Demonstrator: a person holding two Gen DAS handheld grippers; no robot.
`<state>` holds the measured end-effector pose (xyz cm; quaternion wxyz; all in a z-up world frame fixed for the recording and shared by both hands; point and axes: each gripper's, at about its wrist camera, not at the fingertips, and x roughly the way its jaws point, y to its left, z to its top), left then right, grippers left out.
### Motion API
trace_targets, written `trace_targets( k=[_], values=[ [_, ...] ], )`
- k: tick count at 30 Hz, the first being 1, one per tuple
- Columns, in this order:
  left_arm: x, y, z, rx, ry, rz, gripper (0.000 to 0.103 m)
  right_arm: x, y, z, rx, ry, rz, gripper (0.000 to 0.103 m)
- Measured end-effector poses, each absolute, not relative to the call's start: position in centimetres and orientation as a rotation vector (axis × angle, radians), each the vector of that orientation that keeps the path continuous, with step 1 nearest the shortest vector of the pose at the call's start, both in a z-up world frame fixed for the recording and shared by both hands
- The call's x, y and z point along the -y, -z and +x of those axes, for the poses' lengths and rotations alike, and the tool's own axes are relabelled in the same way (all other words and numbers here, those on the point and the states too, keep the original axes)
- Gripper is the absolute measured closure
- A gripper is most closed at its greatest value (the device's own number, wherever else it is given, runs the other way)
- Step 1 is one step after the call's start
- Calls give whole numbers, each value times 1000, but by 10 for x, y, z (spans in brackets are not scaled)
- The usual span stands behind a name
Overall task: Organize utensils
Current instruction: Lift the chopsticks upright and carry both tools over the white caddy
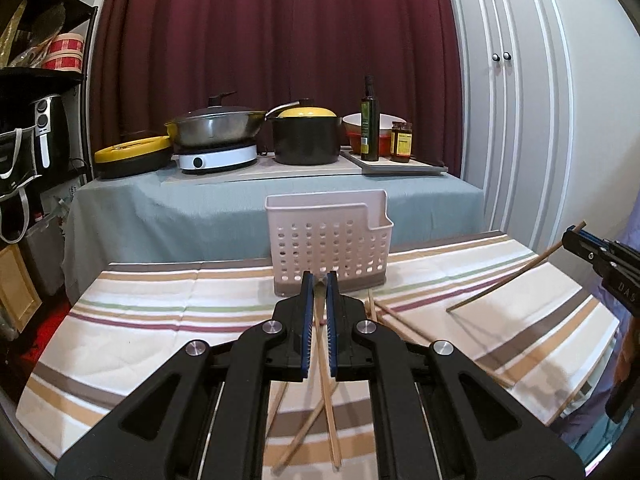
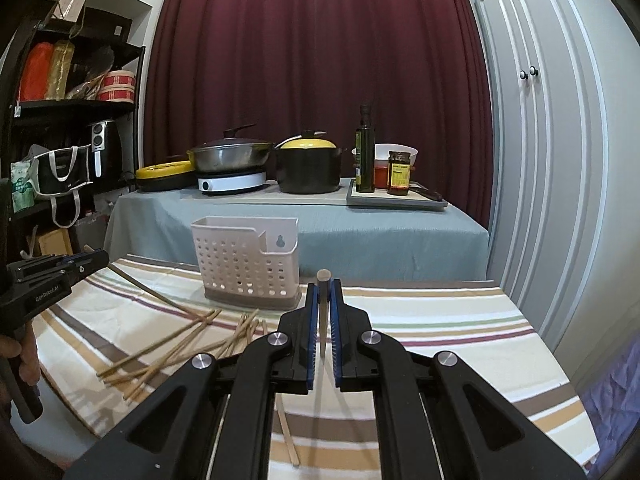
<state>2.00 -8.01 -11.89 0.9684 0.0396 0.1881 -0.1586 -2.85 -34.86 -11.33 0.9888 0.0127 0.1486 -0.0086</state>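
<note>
Each hand-held gripper clamps one chopstick: the left hand-held gripper [image 1: 320, 280] and the right hand-held gripper [image 2: 324, 282], both above the striped tabletop [image 2: 440, 320]. Loose chopsticks [image 2: 180, 344] lie near the perforated utensil holder [image 2: 248, 264].

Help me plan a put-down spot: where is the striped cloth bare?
Bare: the cloth right of the basket, toward the cupboard doors, and its left part in the left wrist view. Crowded: loose chopsticks in front of the basket.

The left gripper [image 2: 96, 258] body reads "GenRobot.AI"; the right gripper [image 1: 570, 238] body shows the letters "DAS"; labels on the bottle [image 2: 365, 160] and jar [image 2: 399, 172] are too small to read
</note>
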Motion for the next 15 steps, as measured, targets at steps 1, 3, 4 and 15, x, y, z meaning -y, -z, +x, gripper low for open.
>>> trace_targets(
  k=[1, 3, 4, 15],
  values=[
    [81, 116, 24, -384, 323, 81, 96, 349, 112, -27, -298, 15, 25, 96],
    [84, 112, 31, -392, 328, 84, 96, 351, 109, -18, -297, 15, 23, 96],
    [85, 110, 35, -395, 331, 84, 96, 352, 107, -15, -296, 15, 22, 96],
    [91, 93, 73, -395, 339, 92, 96, 361, 93, 22, -289, 7, 15, 96]
  ],
)
